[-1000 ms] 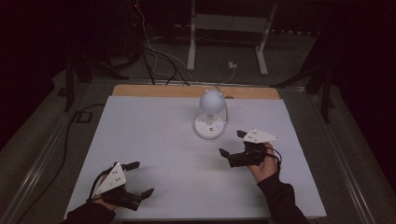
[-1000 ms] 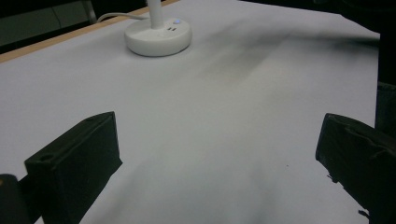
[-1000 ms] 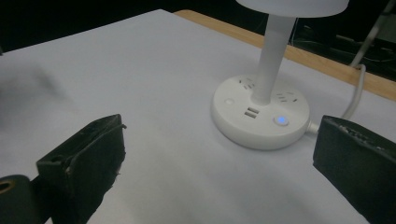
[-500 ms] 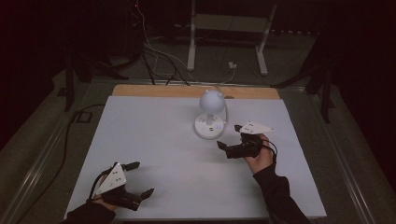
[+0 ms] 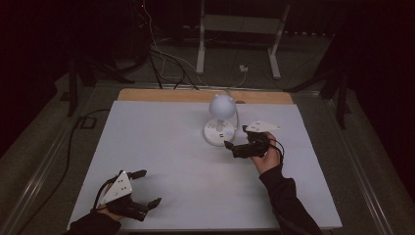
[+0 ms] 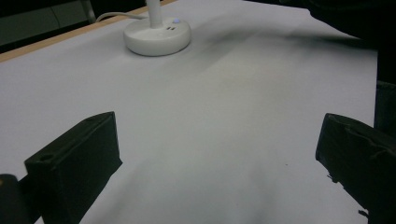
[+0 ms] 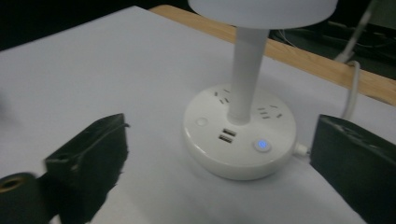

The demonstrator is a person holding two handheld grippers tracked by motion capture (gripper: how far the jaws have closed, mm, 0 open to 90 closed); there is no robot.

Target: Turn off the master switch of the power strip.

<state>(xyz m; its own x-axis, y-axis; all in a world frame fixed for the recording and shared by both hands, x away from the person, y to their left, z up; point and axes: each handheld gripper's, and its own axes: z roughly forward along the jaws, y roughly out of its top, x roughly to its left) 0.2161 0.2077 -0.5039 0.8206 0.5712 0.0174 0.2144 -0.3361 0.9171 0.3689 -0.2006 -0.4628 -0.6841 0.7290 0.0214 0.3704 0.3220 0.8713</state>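
no words, brand names or numbers can be read anywhere. the only marks are on the white lamp base (image 7: pixel 239 137), which stands on the table (image 5: pixel 161 147) near its far edge: in the right gripper view a round button lit blue (image 7: pixel 261 144) sits on the base's top, with two usb slots (image 7: pixel 226 136) beside it and groups of socket slits (image 7: pixel 271 112) around the stem. none of them carries a legible label.
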